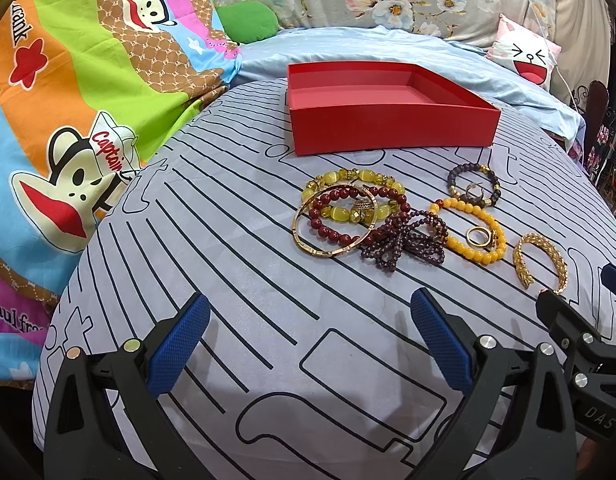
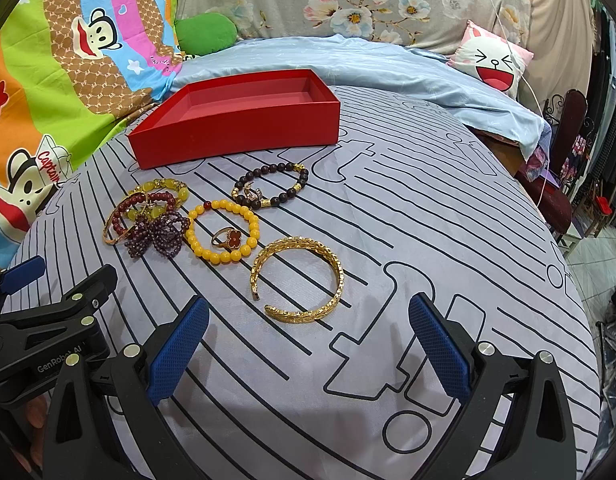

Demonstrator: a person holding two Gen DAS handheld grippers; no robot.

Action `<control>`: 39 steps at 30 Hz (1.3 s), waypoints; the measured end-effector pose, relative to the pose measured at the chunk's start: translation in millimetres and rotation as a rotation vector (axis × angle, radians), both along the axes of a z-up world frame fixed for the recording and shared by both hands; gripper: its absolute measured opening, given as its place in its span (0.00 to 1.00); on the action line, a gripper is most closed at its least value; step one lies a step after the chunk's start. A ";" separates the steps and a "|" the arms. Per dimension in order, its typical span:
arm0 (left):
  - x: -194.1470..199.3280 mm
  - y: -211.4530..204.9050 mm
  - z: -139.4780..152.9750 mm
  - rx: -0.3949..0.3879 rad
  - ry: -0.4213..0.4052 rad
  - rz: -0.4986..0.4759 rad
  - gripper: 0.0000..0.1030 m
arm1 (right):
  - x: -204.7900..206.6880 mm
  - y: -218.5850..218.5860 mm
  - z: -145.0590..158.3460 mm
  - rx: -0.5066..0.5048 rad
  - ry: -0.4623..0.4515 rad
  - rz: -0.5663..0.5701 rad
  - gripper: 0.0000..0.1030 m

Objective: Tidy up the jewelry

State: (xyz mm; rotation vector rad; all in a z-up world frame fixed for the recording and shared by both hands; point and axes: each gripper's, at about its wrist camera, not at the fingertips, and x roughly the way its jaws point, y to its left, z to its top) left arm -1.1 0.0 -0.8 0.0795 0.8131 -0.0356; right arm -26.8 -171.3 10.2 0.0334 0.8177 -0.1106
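Note:
An empty red box (image 1: pixel 392 130) (image 2: pixel 235 136) stands on the striped grey cloth. In front of it lie several pieces of jewelry: a gold open cuff (image 2: pixel 297 278) (image 1: pixel 542 258), a yellow bead bracelet (image 2: pixel 221 232) around a gold ring with a red clover (image 2: pixel 227 237), a dark bead bracelet (image 2: pixel 271 186), a purple bead tangle (image 1: pixel 404 240), and a pile of gold bangle, red and yellow-green bracelets (image 1: pixel 344 216). My left gripper (image 1: pixel 310 344) is open and empty, short of the pile. My right gripper (image 2: pixel 308 344) is open and empty, just short of the cuff.
A colourful cartoon quilt (image 1: pixel 67 100) lies to the left. A light blue blanket (image 2: pixel 348 64), floral pillows and a white rabbit cushion (image 2: pixel 492 60) lie behind the box. The bed edge drops off at the right, with a dark chair (image 2: pixel 564 184) beyond.

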 end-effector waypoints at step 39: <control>29.5 24.8 -2.5 -0.083 0.083 0.021 0.93 | 37.5 -5.2 -14.3 0.055 0.097 0.024 0.67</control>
